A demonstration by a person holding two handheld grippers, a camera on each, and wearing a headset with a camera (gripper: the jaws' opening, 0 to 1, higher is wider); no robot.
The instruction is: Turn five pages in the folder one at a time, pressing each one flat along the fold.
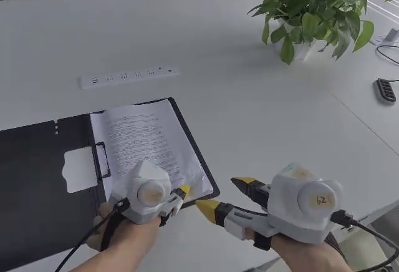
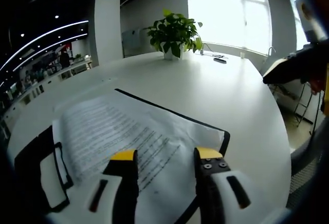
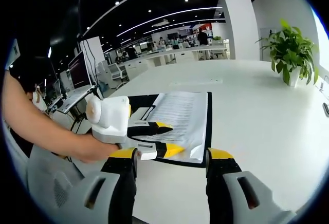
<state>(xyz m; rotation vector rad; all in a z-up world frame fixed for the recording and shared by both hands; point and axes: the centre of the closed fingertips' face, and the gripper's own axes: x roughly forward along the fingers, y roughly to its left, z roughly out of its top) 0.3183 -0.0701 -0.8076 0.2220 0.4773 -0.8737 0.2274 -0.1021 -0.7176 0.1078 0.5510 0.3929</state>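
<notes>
The black folder (image 1: 37, 160) is lying open at the left of the smooth white table (image 1: 249, 110), and the picture edge is cutting off its left part. Thin printed pages (image 1: 140, 135) are resting on its right half beside a wire clip (image 1: 101, 160); the print is too small to read. The left gripper (image 2: 167, 157), white-bodied with yellow tips, is hovering with its jaws apart over the pages' near right corner, and whether the tips are touching the paper is hard to make out. The right gripper (image 1: 223, 195) is hanging just to its right over the bare table, jaws spread and gripping nothing.
</notes>
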